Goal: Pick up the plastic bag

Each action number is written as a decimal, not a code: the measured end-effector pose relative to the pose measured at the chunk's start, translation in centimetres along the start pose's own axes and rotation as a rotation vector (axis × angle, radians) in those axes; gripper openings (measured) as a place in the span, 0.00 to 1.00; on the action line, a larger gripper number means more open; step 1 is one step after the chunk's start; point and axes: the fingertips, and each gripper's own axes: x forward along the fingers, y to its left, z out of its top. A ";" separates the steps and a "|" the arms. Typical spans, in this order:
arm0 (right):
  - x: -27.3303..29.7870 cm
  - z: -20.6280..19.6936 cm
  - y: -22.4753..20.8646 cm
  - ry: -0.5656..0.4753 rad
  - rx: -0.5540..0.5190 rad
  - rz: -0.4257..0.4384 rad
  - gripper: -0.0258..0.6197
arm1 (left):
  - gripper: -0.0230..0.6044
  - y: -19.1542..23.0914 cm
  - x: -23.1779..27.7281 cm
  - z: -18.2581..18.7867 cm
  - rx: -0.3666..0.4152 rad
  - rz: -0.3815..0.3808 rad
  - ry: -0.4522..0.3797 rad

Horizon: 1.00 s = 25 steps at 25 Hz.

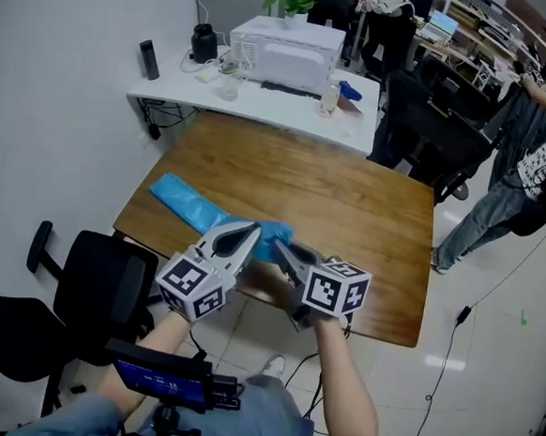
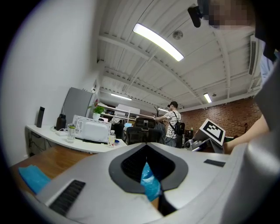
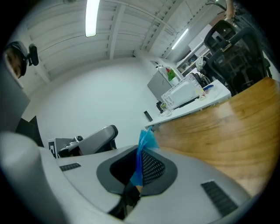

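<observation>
Plastic bag (image 1: 188,203), blue and crumpled into a long strip, lies slantwise on the near left part of the wooden tabletop (image 1: 349,214). Its far end rests flat on the wood, and its near end is bunched up close to the tabletop's near edge, where both grippers meet it. The left gripper (image 1: 245,238) comes in from the left, and its jaws are clenched on a fold of the blue film. In the left gripper view that fold shows pinched in the dark notch between the pads, while the rest of the bag lies on the wood at the lower left. The right gripper (image 1: 287,257) comes in from the right, just beside the left one, with their tips nearly touching over the bunched end. Its jaws are likewise closed on the bag, and in the right gripper view a thin tongue of blue film stands up from between the pressed pads. Each gripper is held in one of the person's hands, with the marker cubes turned towards the head camera. Beyond the tabletop stands a white desk (image 1: 170,87) carrying a white microwave (image 1: 286,52) and a potted plant (image 1: 295,2). A black office chair (image 1: 108,275) sits at the tabletop's near left corner. Another person (image 1: 532,157) stands well apart at the right of the room.
</observation>
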 end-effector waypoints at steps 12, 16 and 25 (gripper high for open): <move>-7.1 -0.9 -6.9 -0.008 0.009 -0.062 0.04 | 0.04 -6.5 7.0 -4.1 -0.028 -0.080 0.065; -9.3 -1.2 -9.0 0.006 -0.015 -0.087 0.04 | 0.04 -8.5 8.9 -5.2 -0.024 -0.097 0.092; -12.8 -2.4 -13.1 0.016 -0.038 -0.162 0.04 | 0.04 -11.9 11.5 -6.7 0.002 -0.140 0.122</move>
